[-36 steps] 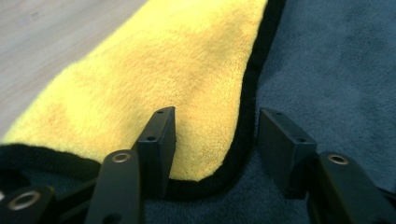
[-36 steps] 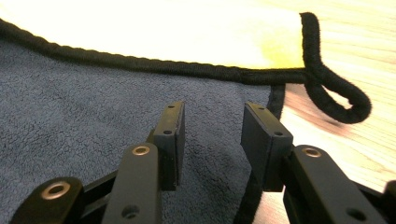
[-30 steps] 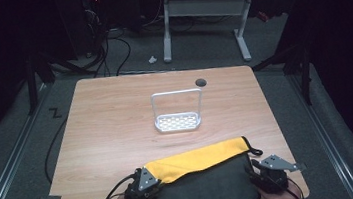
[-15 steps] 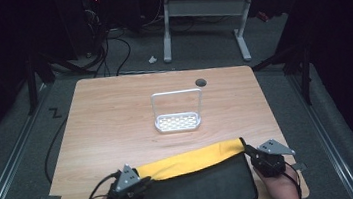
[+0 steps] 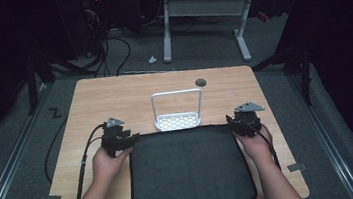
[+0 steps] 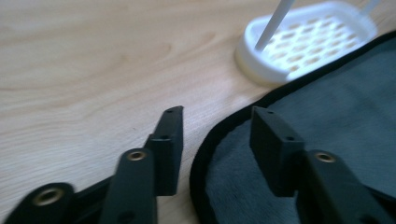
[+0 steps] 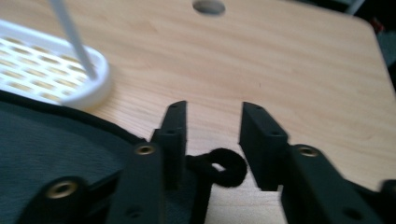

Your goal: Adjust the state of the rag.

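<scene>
High view had the dark mat (image 5: pixel 190 171) spread flat on the table (image 5: pixel 113 94), far edge touching the white rack (image 5: pixel 177 110), so the left gripper (image 5: pixel 127 139) and right gripper (image 5: pixel 231 122) had just opened, each at a far corner, nothing pinched.

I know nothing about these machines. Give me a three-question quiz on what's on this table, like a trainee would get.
1. True or false: the left claw is clamped on the dark mat.
2. Which thing stands just beyond the mat's far edge? A) a white perforated tray with a handle B) a red cup C) a stack of books
3. What small part of the mat lies between the right claw's jaws?

Key:
1. False. Its jaws stand apart, having just been opening, one over the table and one over the mat's corner.
2. A, the white tray.
3. A small black loop at the mat's corner, not gripped.
</scene>
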`<control>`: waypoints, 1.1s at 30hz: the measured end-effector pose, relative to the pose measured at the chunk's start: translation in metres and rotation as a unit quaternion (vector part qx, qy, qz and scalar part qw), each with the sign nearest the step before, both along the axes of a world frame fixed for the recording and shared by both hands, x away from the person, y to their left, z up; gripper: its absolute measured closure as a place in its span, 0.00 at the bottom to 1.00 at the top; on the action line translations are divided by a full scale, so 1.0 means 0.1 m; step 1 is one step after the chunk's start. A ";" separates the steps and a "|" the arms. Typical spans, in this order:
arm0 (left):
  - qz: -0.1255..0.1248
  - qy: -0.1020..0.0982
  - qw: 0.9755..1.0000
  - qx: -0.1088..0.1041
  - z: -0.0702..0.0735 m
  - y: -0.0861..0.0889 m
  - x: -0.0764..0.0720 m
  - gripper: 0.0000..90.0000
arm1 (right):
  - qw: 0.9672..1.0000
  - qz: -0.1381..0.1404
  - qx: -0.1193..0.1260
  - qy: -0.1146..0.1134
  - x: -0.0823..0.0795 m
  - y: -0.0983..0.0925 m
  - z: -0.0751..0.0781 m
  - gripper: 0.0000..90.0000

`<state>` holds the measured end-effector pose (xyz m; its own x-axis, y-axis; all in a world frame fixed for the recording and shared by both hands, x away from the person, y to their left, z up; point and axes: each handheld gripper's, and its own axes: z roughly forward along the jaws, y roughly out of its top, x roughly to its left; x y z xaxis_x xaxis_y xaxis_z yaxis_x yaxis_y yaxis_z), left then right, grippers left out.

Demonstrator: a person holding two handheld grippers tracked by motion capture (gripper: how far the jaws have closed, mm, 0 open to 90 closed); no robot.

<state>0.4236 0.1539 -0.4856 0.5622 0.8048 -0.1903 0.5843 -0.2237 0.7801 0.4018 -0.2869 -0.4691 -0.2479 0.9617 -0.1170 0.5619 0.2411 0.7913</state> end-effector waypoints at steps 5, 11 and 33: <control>-0.066 0.013 0.997 0.038 -0.12 -0.06 -0.44 0.73 | 0.997 0.066 0.004 0.035 -0.38 0.11 -0.09 0.71; -0.080 0.019 0.995 0.061 -0.41 -0.17 -0.58 0.81 | 0.994 0.067 -0.022 0.083 -0.64 0.14 -0.52 0.95; -0.012 0.025 0.999 0.022 -0.44 -0.24 0.04 0.47 | 0.996 0.080 0.015 0.036 -0.87 0.09 -0.35 0.62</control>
<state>0.4280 0.1296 -0.5299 0.5716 0.7999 -0.1829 0.6164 -0.2714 0.7392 0.3150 -0.2784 -0.5045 -0.4050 0.9120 -0.0654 0.5742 0.3094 0.7580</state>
